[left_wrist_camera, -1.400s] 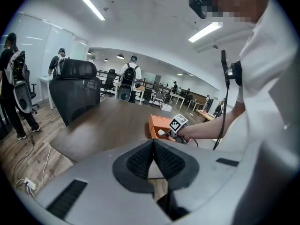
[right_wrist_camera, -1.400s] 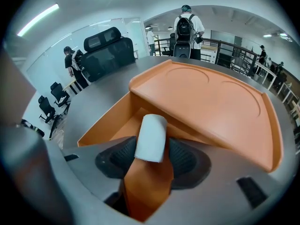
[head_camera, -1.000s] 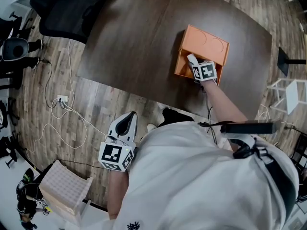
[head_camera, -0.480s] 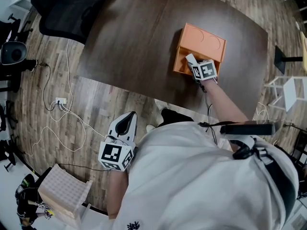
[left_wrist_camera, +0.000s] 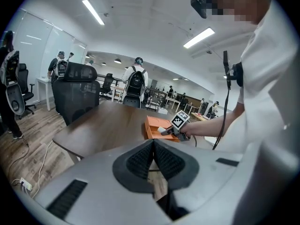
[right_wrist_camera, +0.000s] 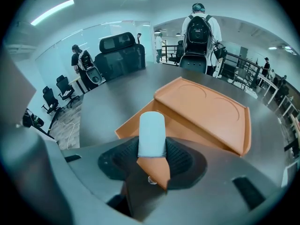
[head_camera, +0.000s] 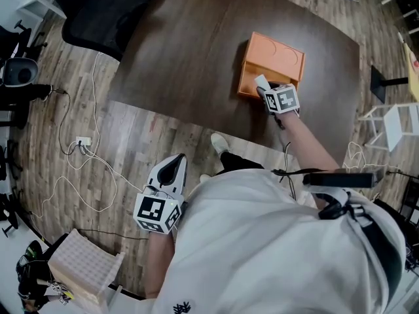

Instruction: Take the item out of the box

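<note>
An orange box (head_camera: pixel 273 64) with its lid folded back lies on the dark brown table (head_camera: pixel 190 57); it also shows in the right gripper view (right_wrist_camera: pixel 197 111) and, small, in the left gripper view (left_wrist_camera: pixel 154 127). My right gripper (right_wrist_camera: pixel 151 150) (head_camera: pixel 262 86) is at the box's near edge, shut on a pale, rounded rectangular item (right_wrist_camera: pixel 151 134) (head_camera: pixel 262 82) that sticks up between the pads above the box's open tray. My left gripper (head_camera: pixel 171 169) (left_wrist_camera: pixel 153 154) hangs low beside my body, off the table, jaws together with nothing between them.
A black office chair (head_camera: pixel 98 12) stands at the table's far left corner. Cables and a power strip (head_camera: pixel 84 138) lie on the wood floor. A light crate (head_camera: pixel 85 267) sits at bottom left. People with backpacks stand farther off in the room (right_wrist_camera: pixel 200 29).
The right gripper with the pale item has stayed at the box's near edge; the head view has shifted slightly. The left gripper has not moved.
</note>
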`<action>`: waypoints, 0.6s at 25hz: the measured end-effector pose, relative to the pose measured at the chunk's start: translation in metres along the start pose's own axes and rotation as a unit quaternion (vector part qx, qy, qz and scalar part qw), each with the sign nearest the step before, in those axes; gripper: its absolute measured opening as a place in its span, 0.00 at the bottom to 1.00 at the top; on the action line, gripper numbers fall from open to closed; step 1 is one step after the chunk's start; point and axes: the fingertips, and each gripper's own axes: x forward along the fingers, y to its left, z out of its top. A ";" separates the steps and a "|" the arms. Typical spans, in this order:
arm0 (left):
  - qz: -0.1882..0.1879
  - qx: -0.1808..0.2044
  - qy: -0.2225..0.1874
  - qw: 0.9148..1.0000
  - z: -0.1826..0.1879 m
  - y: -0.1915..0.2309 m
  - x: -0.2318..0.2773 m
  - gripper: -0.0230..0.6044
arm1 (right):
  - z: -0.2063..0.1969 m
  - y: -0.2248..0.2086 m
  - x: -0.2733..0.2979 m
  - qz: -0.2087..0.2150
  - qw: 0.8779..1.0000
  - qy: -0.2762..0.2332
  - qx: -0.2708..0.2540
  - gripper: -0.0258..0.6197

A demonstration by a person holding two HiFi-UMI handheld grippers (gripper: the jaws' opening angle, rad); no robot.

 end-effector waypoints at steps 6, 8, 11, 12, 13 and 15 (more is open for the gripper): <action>-0.006 -0.001 -0.009 1.000 -0.014 -0.007 -0.026 0.05 | -0.004 0.029 -0.030 0.003 1.000 -0.023 -0.006 0.29; -0.010 0.000 -0.012 1.000 -0.019 -0.011 -0.034 0.05 | -0.006 0.042 -0.040 0.008 0.999 -0.031 -0.009 0.29; -0.015 0.006 -0.016 1.000 -0.028 -0.017 -0.045 0.05 | -0.011 0.061 -0.055 0.015 0.999 -0.042 -0.014 0.29; -0.017 0.007 -0.017 1.000 -0.031 -0.019 -0.050 0.05 | -0.013 0.068 -0.060 0.018 0.999 -0.045 -0.015 0.29; -0.018 0.007 -0.019 1.000 -0.034 -0.021 -0.055 0.05 | -0.016 0.075 -0.065 0.022 0.998 -0.048 -0.016 0.29; -0.021 0.007 -0.021 1.000 -0.040 -0.025 -0.064 0.05 | -0.022 0.089 -0.077 0.026 0.998 -0.053 -0.020 0.29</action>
